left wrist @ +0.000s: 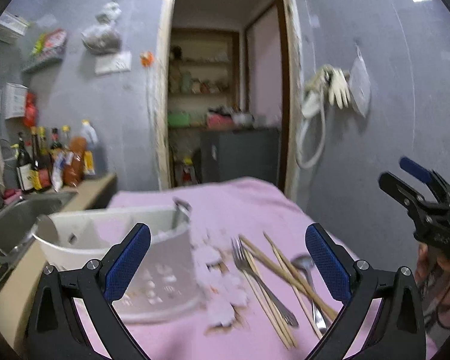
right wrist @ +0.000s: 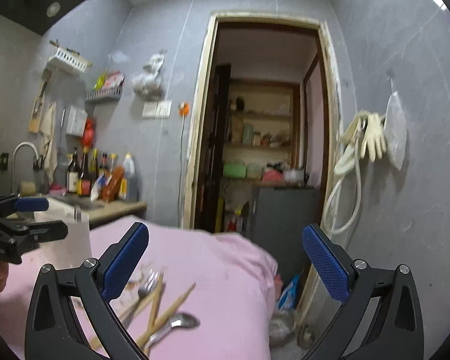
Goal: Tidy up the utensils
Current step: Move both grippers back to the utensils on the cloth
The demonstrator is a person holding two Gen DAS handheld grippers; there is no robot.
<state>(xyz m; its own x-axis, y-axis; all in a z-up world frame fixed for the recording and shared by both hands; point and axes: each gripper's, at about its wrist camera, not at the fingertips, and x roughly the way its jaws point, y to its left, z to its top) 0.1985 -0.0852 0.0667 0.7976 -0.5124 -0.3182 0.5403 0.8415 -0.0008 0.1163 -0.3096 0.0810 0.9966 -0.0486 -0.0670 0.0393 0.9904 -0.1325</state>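
Both tools were seen spread wide with nothing between the pads: the left tool (left wrist: 228, 265) above the pink-covered worktop (left wrist: 249, 201), the right tool (right wrist: 225, 265) above the same cloth. The utensils were found loose on the cloth: a fork (left wrist: 256, 276), a spoon (left wrist: 307, 273) and several wooden chopsticks (left wrist: 280, 270), crossed over one another. A perforated metal holder (left wrist: 162, 273) was noted just left of them, beside a white bowl (left wrist: 66, 247). Blur was noted in both views.

Fork (left wrist: 256, 273), spoon (left wrist: 307, 273), chopsticks (left wrist: 280, 270) crossed on cloth, holder (left wrist: 153, 267) apparently empty
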